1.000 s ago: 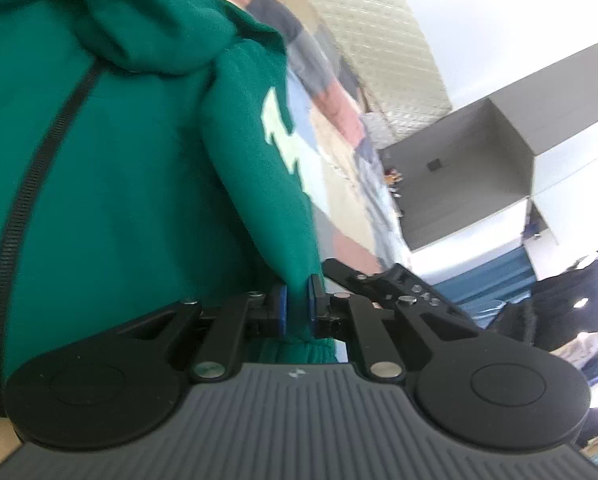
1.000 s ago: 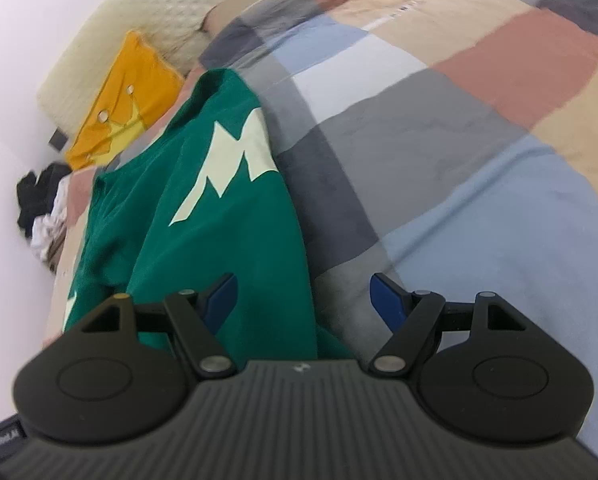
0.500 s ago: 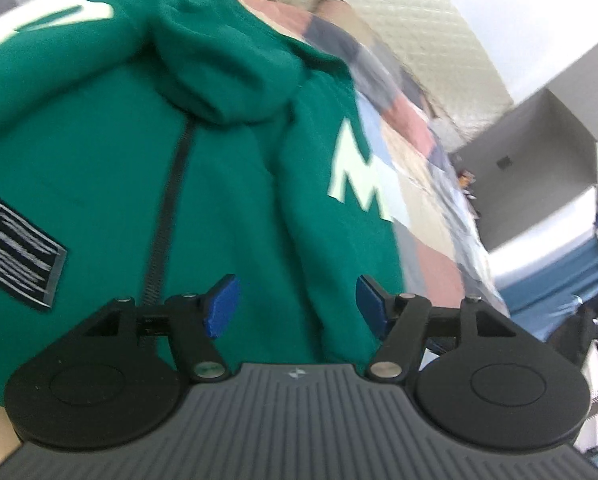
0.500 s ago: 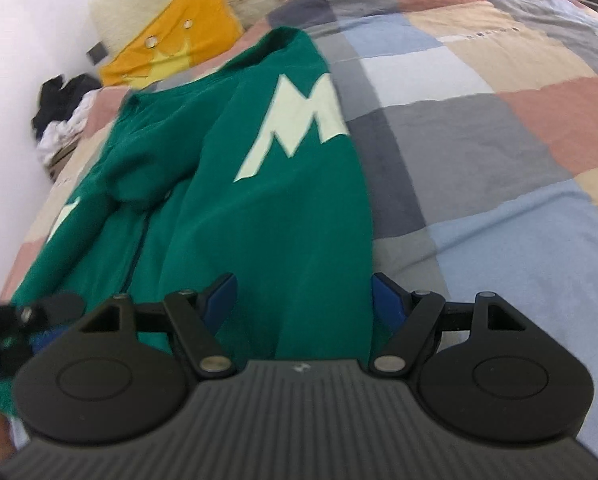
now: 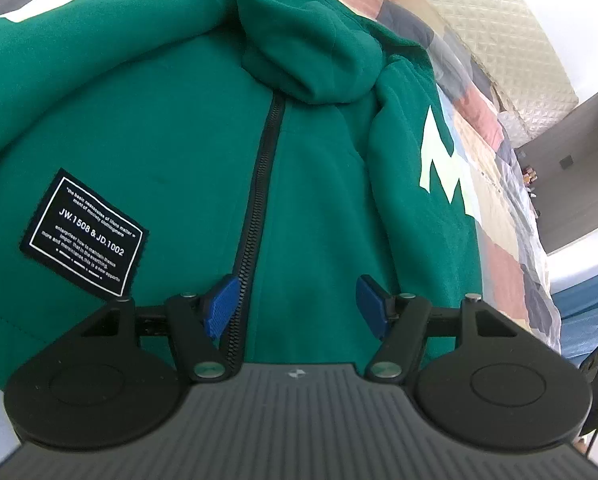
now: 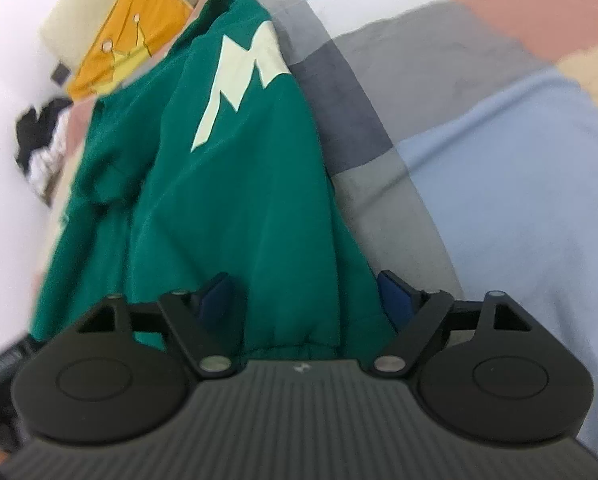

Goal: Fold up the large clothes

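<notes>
A green zip hoodie (image 5: 179, 128) lies spread on the bed's patchwork quilt (image 6: 499, 140), filling most of the left wrist view, its hood (image 5: 311, 40) bunched at top centre. The left claw (image 5: 295, 304) has just been opening; its blue pads stand apart over the black zipper (image 5: 259, 200), gripping nothing. In the right wrist view the right claw (image 6: 307, 300) has just been opening too, its pads apart astride the sleeve (image 6: 251, 184) at lower centre.

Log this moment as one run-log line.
phase: fold sleeve | left gripper: open over green hoodie zipper | right gripper: open, straddling sleeve cuff | surface: patchwork bedspread
</notes>
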{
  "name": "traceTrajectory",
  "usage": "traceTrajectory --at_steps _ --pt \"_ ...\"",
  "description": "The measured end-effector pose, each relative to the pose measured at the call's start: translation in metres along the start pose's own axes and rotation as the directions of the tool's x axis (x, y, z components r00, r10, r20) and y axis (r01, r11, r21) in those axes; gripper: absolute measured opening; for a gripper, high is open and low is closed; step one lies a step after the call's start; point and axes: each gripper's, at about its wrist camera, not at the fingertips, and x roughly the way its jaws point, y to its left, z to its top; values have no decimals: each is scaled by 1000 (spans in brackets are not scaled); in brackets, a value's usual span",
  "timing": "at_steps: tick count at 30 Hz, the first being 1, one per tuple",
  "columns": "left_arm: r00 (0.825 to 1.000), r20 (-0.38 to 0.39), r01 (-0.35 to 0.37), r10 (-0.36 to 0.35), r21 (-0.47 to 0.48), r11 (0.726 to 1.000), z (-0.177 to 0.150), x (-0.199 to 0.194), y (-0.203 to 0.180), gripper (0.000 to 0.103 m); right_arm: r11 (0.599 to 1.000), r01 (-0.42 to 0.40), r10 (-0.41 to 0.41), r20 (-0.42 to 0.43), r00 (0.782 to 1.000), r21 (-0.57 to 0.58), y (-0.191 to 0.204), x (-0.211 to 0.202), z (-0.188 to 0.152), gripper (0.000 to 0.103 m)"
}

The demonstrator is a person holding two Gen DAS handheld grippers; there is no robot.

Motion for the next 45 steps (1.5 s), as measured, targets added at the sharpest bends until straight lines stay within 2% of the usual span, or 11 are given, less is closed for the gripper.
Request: traceTrajectory --at_steps 4,9,13,17,23,28,34,38,42,43,45 --pt "1000 5 2 -2 -8 1000 -1 -4 1 70 995 62 -64 -25 998 -76 8 8 -4 80" --pt "999 27 -28 28 -2 1000 -4 -14 -1 70 1000 0 1 -61 998 26 -8 9 -3 80" --pt "999 38 -36 36 -8 999 -6 -20 -1 70 999 -32 34 -69 997 30 -9 5 -5 66" --pt "998 49 -42 42 -10 999 -8 -26 0 70 998 -59 59 -59 997 13 -4 -2 -5 33" --pt "992 106 -77 76 2 997 -5 -53 6 70 998 -52 55 61 997 -47 6 -32 -4 24" --pt "965 195 -192 178 59 980 22 -97 16 71 999 -18 22 136 990 -26 -2 -46 2 24" --pt "876 176 -477 448 194 857 54 -107 44 79 999 23 -21 101 995 -22 -1 -29 4 25" --pt "849 117 -524 516 322 789 56 -91 56 83 999 -10 7 79 997 42 -10 -27 3 28" --pt "813 157 -563 560 453 691 46 -81 59 81 994 -49 42 75 996 100 -19 -29 4 32" --pt "813 168 -561 558 485 671 44 -81 58 75 993 -53 46 74 996 106 -19 -29 4 32" --pt "805 159 -560 571 518 646 45 -82 61 29 993 -54 46 72 996 107 -18 -29 4 33"
